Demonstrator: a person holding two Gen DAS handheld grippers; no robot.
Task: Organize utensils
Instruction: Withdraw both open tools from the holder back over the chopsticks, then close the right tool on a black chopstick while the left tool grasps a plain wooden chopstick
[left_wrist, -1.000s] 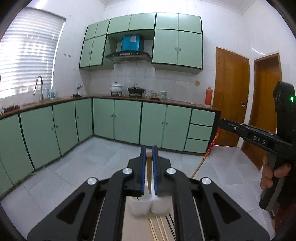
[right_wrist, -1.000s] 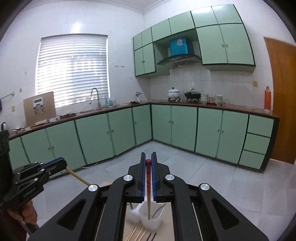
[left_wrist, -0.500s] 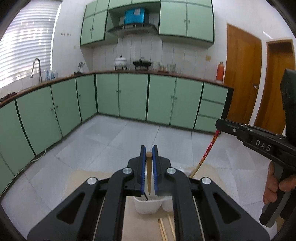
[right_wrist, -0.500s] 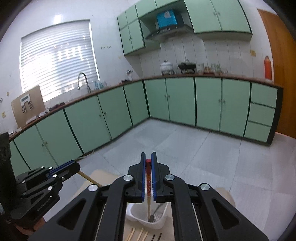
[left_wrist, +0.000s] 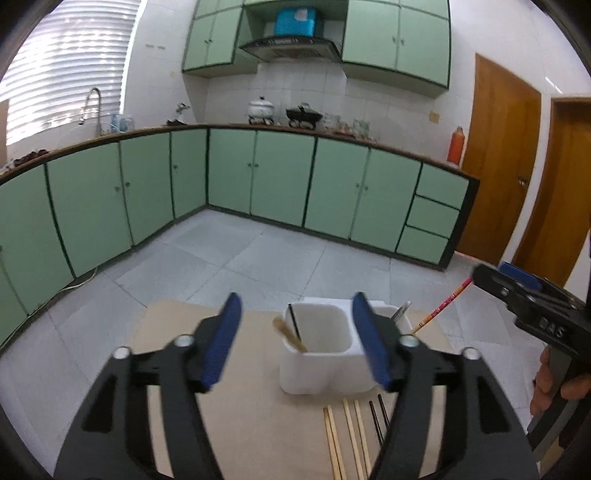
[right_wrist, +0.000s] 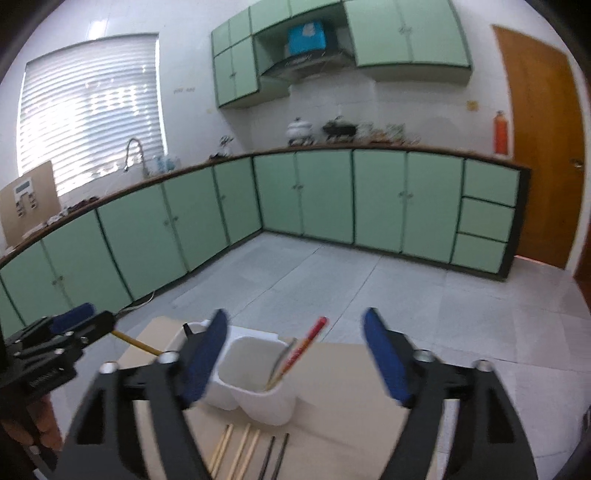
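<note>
Both tools gape wide, gripping nothing. The left tool (left_wrist: 295, 339) hovers over the white holder (left_wrist: 325, 373), whose left cup has a wooden chopstick (left_wrist: 290, 334) and a black one (left_wrist: 294, 322) leaning inside. The right tool (right_wrist: 295, 356) hangs above the right cup, where a red chopstick (right_wrist: 304, 349) leans. More chopsticks (left_wrist: 351, 435) lie on the bench (left_wrist: 251, 424) just before the holder.

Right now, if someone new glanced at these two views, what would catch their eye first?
Probably the white two-compartment holder on the tan table mat: a wooden utensil leans in one compartment, a red chopstick in the other. Next, the open left gripper and the open right gripper, blue pads spread wide. More loose chopsticks lie on the mat in front of the holder.
</note>
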